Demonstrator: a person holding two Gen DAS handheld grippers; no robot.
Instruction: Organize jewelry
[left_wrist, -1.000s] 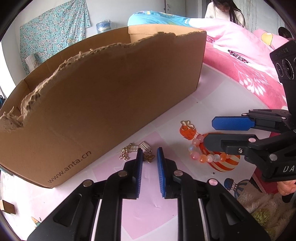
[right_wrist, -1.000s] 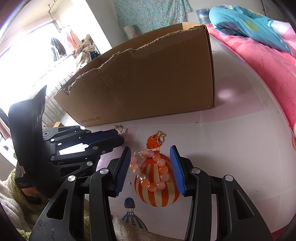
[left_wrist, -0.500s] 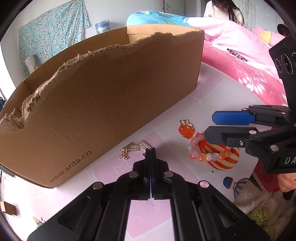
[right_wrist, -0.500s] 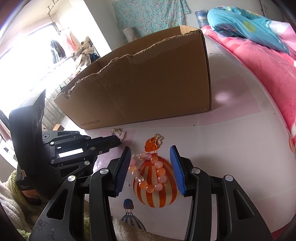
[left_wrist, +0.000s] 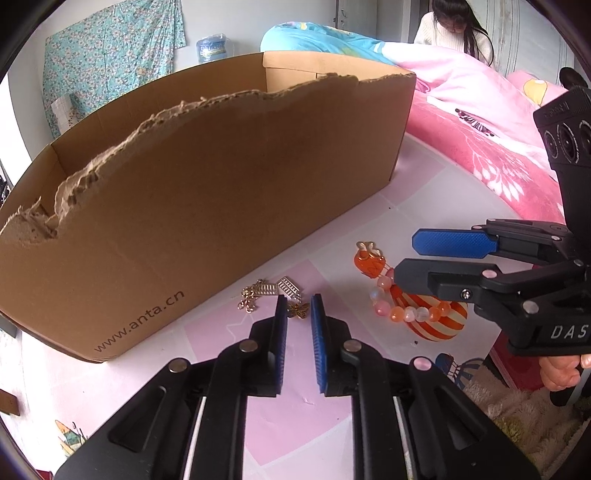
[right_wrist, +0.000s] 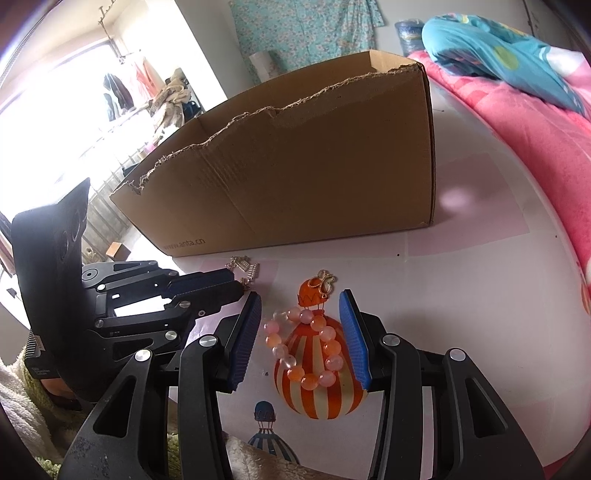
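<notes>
Reopened since half a second ago, the left gripper (left_wrist: 298, 308) holds nothing; gold charms (left_wrist: 271, 295) and bead bracelet (right_wrist: 308, 347) lie before the cardboard box (left_wrist: 221, 192), unsorted, the right gripper (right_wrist: 301, 332) released too.

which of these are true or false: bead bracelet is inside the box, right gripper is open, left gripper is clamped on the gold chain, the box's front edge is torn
1. The bead bracelet lies inside the cardboard box. False: it lies on the table in front of the box, between the fingers of the right gripper.
2. The right gripper is open. True.
3. The left gripper is clamped on the gold chain. False: its jaws stand slightly apart, with the chain's butterfly charm at their tips.
4. The box's front top edge is torn. True.
</notes>
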